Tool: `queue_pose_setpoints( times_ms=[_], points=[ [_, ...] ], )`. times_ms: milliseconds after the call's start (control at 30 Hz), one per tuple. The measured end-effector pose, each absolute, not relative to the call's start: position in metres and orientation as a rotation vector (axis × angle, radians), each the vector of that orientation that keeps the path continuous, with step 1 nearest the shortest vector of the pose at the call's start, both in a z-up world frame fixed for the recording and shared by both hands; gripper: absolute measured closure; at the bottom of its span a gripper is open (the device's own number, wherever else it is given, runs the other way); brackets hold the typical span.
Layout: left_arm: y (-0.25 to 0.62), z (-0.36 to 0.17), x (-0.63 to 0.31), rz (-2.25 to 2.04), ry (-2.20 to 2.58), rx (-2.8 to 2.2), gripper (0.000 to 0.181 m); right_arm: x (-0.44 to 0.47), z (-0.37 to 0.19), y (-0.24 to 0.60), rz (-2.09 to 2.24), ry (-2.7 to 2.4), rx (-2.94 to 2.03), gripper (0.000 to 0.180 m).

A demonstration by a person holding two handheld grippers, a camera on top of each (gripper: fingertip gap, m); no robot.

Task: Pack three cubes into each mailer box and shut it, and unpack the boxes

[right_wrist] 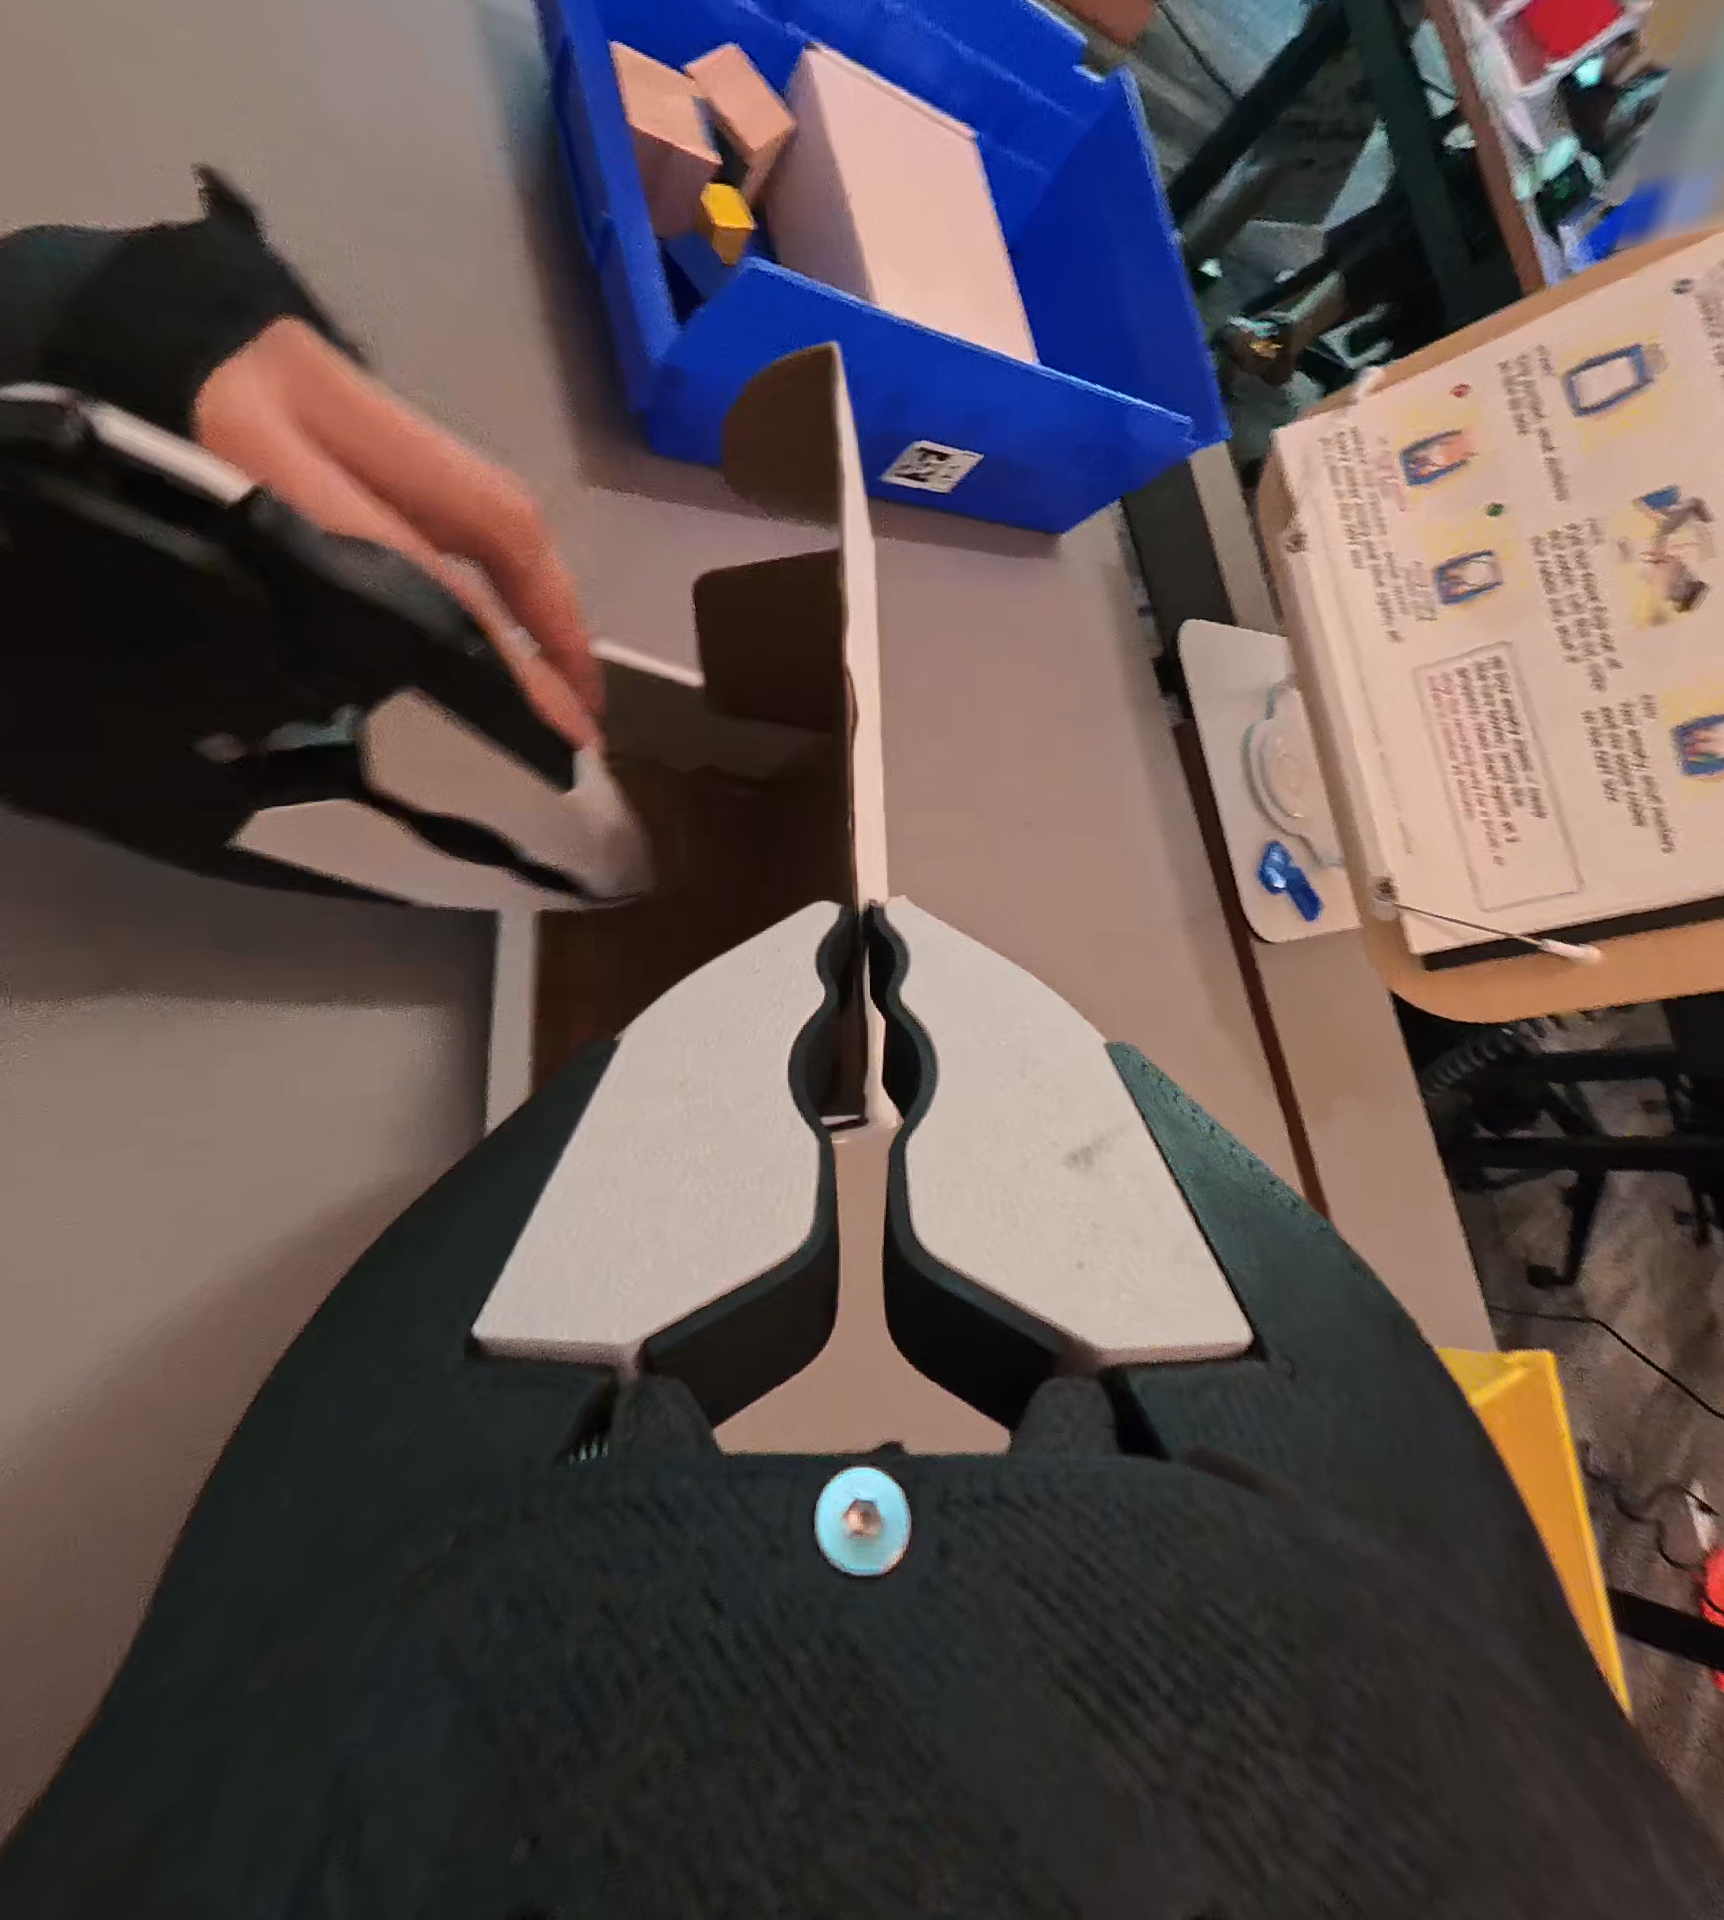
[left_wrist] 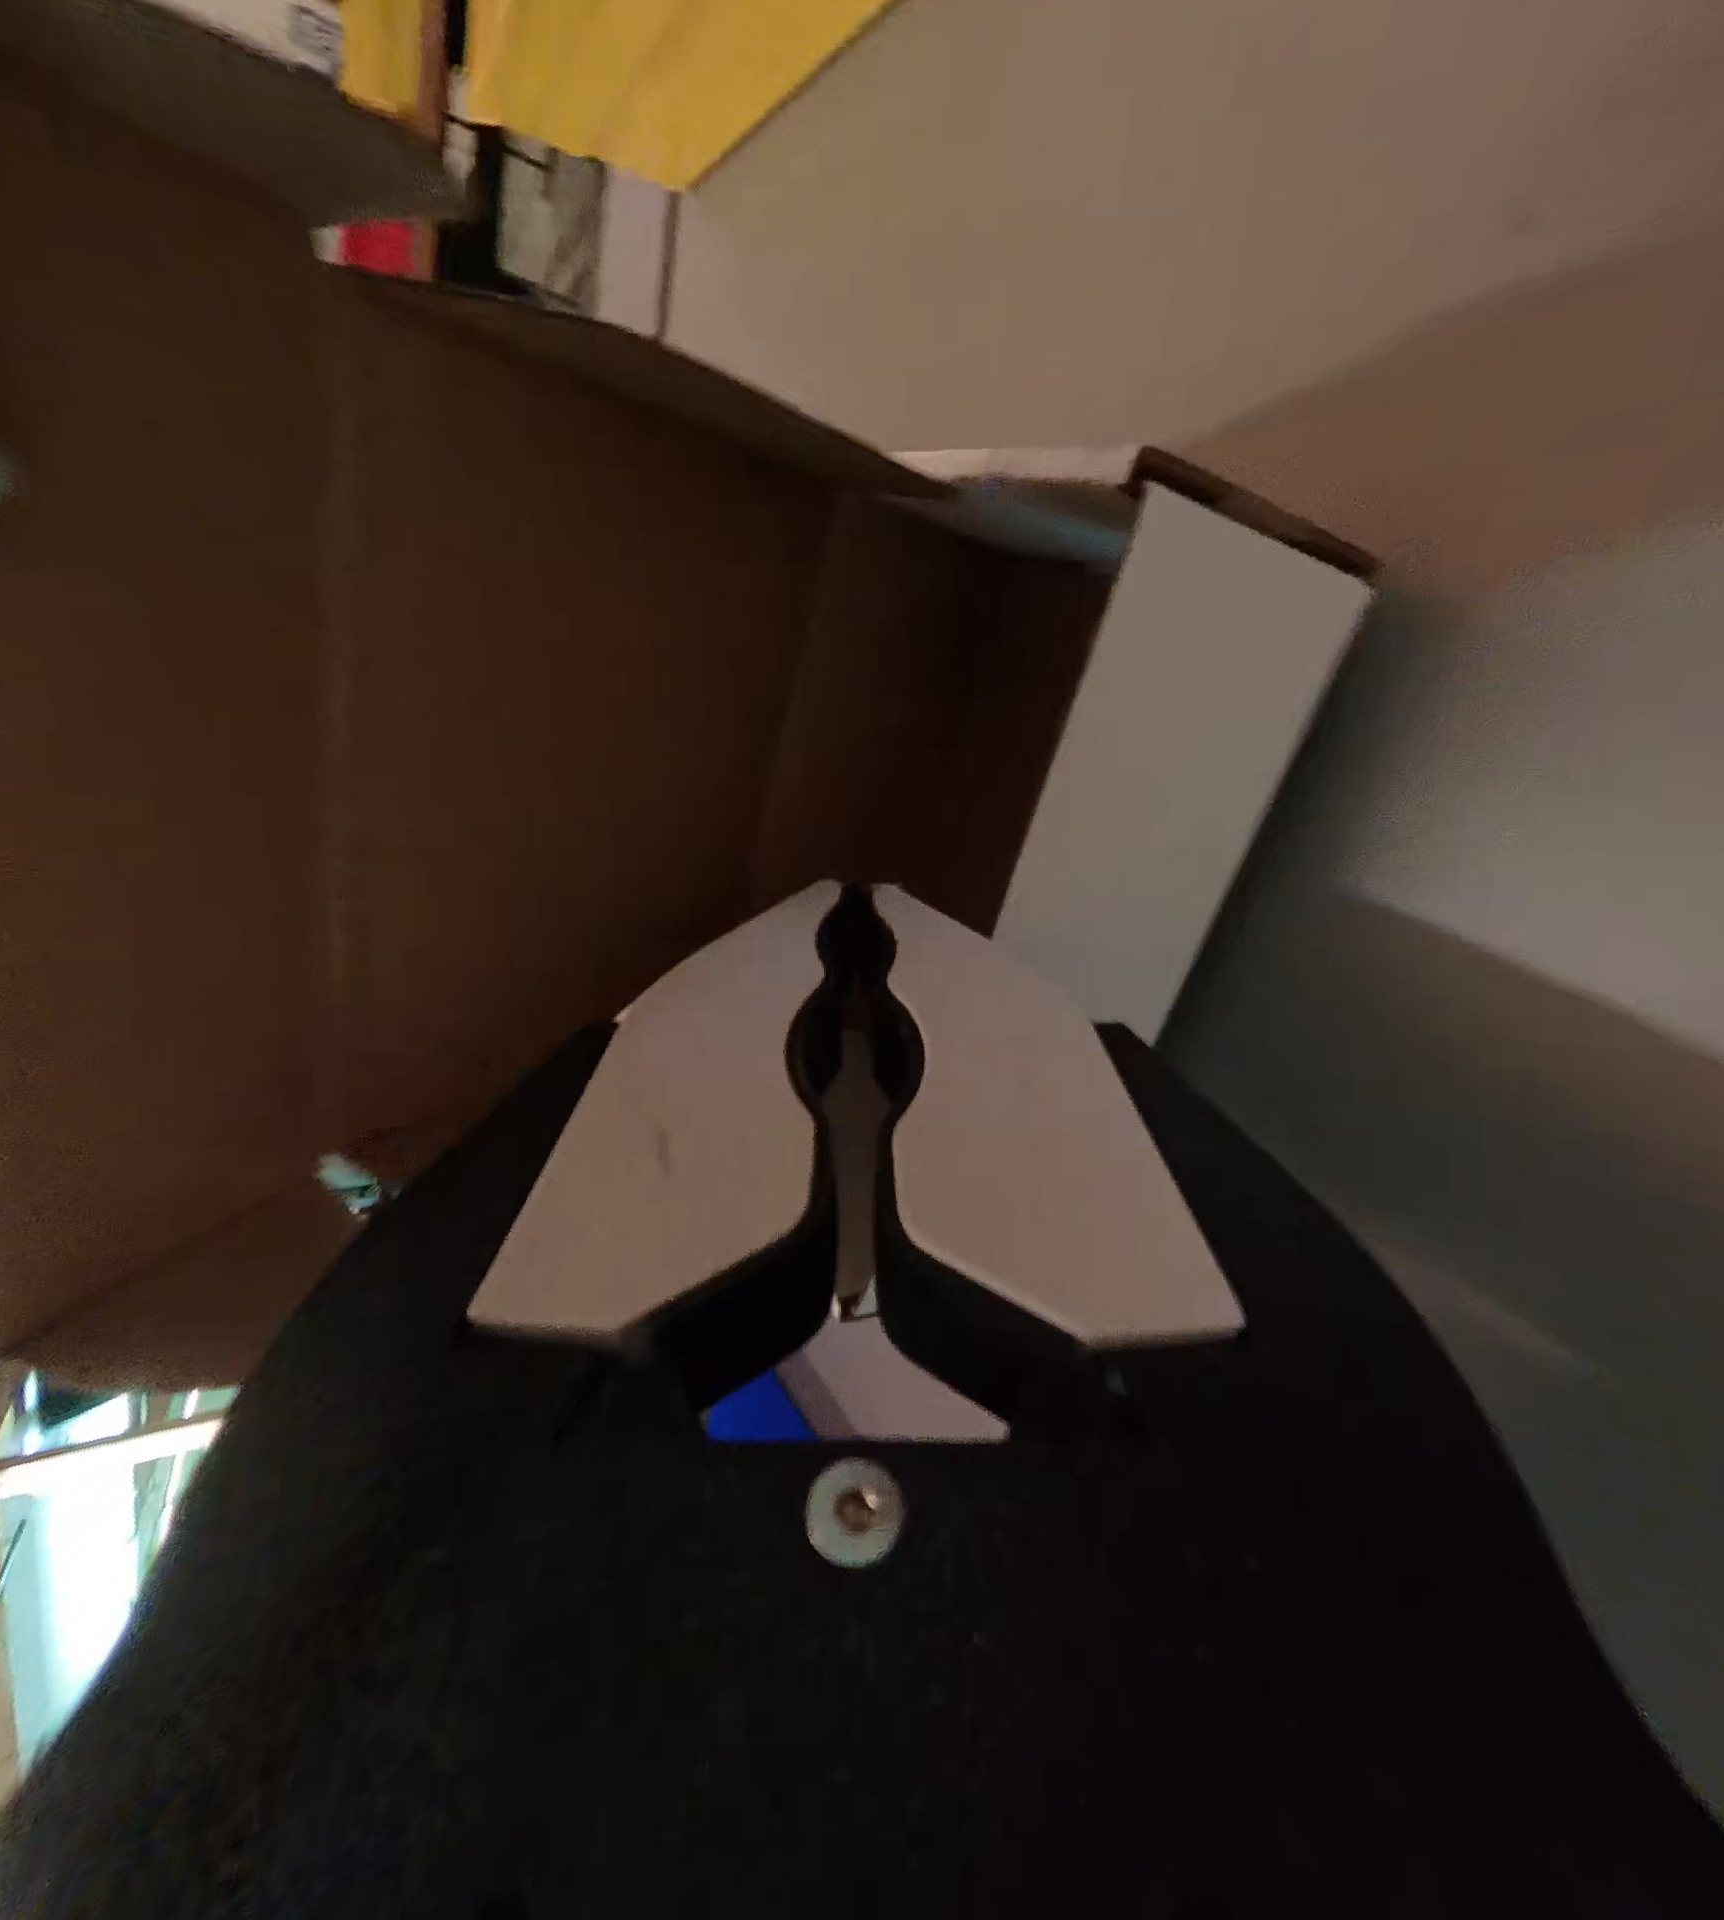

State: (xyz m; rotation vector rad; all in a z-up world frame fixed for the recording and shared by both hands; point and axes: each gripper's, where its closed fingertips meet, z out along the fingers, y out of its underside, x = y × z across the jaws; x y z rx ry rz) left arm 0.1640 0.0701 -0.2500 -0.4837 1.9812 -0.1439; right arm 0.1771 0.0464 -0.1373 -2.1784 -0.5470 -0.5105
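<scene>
Right wrist view: the right hand-held gripper, with smooth grey pads in a textured black body, is clenched on the thin edge of the mailer box, a flap standing upright, white outside and brown corrugated inside. The box is seen resting open on the matte grey worktop. Left of the flap, the left hand-held gripper is held by a hand in a black fingerless glove, its tips pressed together at the box's side wall. Beyond the box, a glossy blue plastic bin is seen holding brown cubes, a yellow cube and a white box. In the left wrist view, the gripper's pads are closed on a thin card edge, against brown cardboard.
</scene>
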Motion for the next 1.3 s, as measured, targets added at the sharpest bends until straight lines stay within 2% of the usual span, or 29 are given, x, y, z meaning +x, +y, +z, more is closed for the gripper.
queue_pose_setpoints(
  times_ms=[233, 333, 433, 633, 733, 800, 900, 1100, 1300],
  points=[
    [0.067, -0.258, 0.163, -0.179, 2.018, -0.553, 0.181, 0.243, -0.13, 0.068, -0.663, -0.404, -2.145, 0.175],
    [0.067, -0.258, 0.163, -0.203, 2.024, -0.562, 0.181, 0.273, -0.141, 0.081, -0.798, -0.384, -2.157, 0.16],
    [0.067, -0.258, 0.163, -0.203, 2.022, -0.567, 0.181, 0.306, -0.146, 0.091, -0.986, -0.329, -2.139, 0.155],
    [0.067, -0.258, 0.163, -0.22, 2.021, -0.576, 0.181, 0.346, -0.163, 0.101, -0.97, -0.153, -2.134, 0.156],
    [0.068, -0.258, 0.163, -0.218, 2.017, -0.577, 0.181, 0.366, -0.188, 0.098, -0.884, -0.02, -2.2, 0.166],
    [0.068, -0.258, 0.162, -0.225, 2.018, -0.587, 0.181, 0.374, -0.201, 0.093, -0.845, 0.036, -2.254, 0.16],
    [0.068, -0.258, 0.162, -0.253, 2.015, -0.604, 0.181, 0.365, -0.184, 0.095, -0.721, 0.097, -2.138, 0.154],
    [0.072, -0.258, 0.164, -0.297, 2.001, -0.66, 0.18, 0.31, -0.138, 0.086, -0.455, 0.018, -1.958, 0.122],
    [0.074, -0.257, 0.165, -0.325, 1.981, -0.694, 0.176, 0.266, -0.106, 0.058, -0.434, -0.001, -1.822, 0.117]
  ],
)
